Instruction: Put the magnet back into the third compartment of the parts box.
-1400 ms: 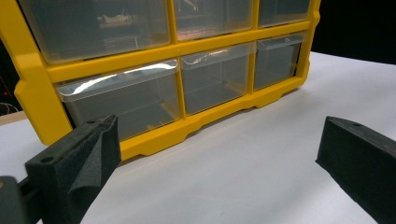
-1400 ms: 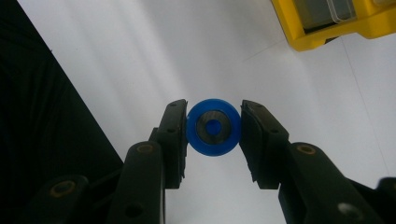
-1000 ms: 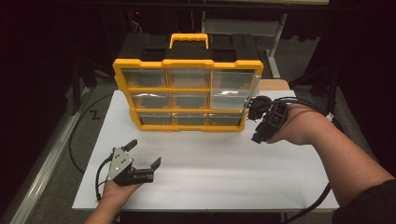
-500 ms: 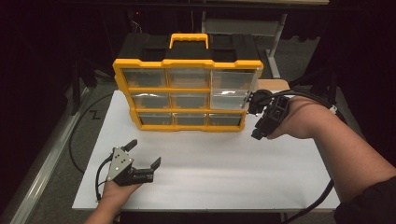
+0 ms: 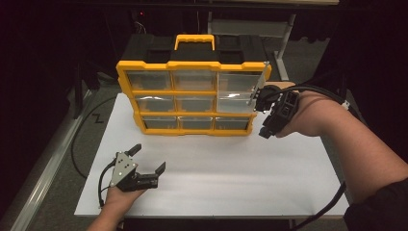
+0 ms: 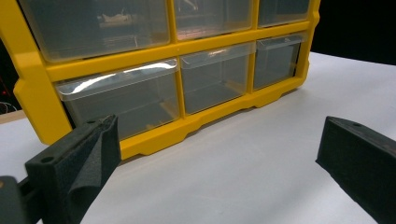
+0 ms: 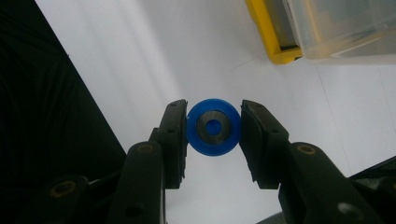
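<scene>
While the left gripper (image 5: 146, 161) rests on the white table (image 5: 231, 168) with jaws spread wide and empty, the right gripper (image 7: 214, 128) pinches a blue wheel (image 7: 214, 127) between its pads, held just beside the yellow organizer's (image 5: 192, 91) right edge, near the pulled-out drawer (image 5: 235, 101).

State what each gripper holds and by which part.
Right gripper: a blue disc with a metal centre, pinched at opposite rim edges. Left gripper: open, holding nothing.

A small blue wheel (image 7: 213, 126) with a metal hub, pinched between jaws.
</scene>
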{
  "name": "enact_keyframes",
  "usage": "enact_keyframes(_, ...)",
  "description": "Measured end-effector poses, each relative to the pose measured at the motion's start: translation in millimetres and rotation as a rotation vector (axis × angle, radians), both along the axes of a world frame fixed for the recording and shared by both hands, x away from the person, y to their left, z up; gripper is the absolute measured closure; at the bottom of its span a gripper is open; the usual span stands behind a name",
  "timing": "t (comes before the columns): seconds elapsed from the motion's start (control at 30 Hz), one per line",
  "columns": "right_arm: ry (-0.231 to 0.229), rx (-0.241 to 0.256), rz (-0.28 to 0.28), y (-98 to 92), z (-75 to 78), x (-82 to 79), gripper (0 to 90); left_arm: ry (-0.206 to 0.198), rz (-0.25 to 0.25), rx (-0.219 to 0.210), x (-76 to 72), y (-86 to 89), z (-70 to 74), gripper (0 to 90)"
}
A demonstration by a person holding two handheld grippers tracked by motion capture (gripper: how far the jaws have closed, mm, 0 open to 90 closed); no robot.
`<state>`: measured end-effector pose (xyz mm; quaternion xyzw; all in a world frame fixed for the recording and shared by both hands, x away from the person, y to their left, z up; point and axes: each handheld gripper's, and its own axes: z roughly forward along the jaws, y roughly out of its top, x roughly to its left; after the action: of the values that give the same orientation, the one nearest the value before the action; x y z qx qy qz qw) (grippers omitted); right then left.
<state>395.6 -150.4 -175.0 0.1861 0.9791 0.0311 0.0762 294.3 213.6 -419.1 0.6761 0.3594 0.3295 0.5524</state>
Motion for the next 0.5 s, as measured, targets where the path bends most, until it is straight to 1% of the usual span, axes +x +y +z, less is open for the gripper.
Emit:
enact_keyframes(0.2, -0.019, -0.003, -0.006, -1.0, 10.4, 2.7, 65.0, 0.001, 0.001, 0.000, -0.3, 0.3, 0.0, 0.3)
enact_keyframes(0.27, -0.017, 0.002, -0.006, -1.1, 14.2, 3.5, 65.0, 0.002, 0.001, 0.000, -0.1, 0.3, -0.1, 0.3)
enact_keyframes(0.37, -0.019, -0.005, -0.008, -0.3, 19.5, 4.4, 65.0, 0.003, 0.001, -0.002, 0.2, 0.3, -0.2, 0.3)
enact_keyframes(0.43, -0.009, -0.003, -0.007, 0.3, 23.0, 5.1, 65.0, 0.004, -0.001, -0.001, 0.3, 0.3, -0.3, 0.3)
enact_keyframes(0.5, -0.012, 0.003, -0.007, 1.1, 26.5, 5.3, 65.0, 0.004, -0.002, 0.001, 0.5, 0.0, -0.5, 0.3)
